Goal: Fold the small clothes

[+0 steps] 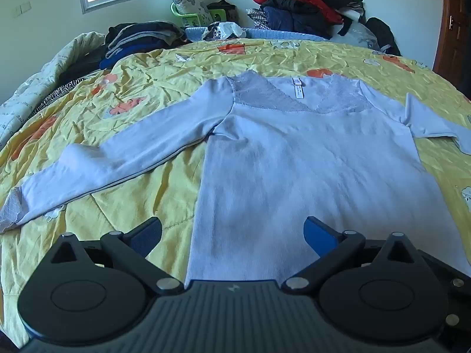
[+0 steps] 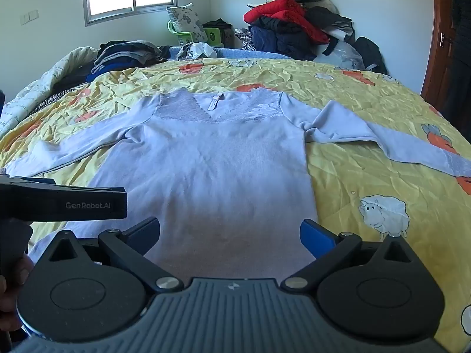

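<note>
A yellow quilt (image 1: 265, 58) printed with sheep covers the bed, with piled clothes (image 2: 291, 23) along its far edge. A white long-sleeved top (image 2: 206, 170) with a lace yoke lies flat, face up, sleeves spread outward. The left gripper (image 1: 232, 232) and right gripper (image 2: 229, 232) hover above its hem, fingers spread wide, pinching nothing.

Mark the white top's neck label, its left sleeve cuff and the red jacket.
neck label (image 1: 298, 88), left wrist view, middle of the tag.
left sleeve cuff (image 1: 10, 210), left wrist view, lace end.
red jacket (image 2: 279, 11), right wrist view, upper fold.
</note>
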Demonstrator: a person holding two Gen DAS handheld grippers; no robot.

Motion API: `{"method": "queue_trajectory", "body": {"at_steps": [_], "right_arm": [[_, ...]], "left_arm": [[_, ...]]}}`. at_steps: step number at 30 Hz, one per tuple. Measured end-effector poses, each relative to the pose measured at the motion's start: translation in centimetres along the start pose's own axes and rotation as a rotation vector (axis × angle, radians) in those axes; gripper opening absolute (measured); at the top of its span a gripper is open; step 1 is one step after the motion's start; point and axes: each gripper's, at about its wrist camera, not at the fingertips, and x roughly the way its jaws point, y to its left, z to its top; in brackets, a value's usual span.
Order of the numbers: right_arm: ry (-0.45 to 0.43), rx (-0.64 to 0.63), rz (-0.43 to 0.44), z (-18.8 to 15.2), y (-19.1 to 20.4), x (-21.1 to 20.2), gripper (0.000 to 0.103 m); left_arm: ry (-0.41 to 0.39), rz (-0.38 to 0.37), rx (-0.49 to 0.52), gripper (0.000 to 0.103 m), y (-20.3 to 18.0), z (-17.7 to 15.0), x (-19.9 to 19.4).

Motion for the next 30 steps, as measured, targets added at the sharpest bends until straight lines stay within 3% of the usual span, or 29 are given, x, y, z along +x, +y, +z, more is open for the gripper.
{"method": "queue_trajectory", "body": {"at_steps": [30], "right_arm": [[0.004, 0.004, 0.002, 0.01, 0.13, 0.01, 0.102]], "left_arm": [[0.007, -0.010, -0.015, 0.103, 0.33, -0.10, 0.16]]}}
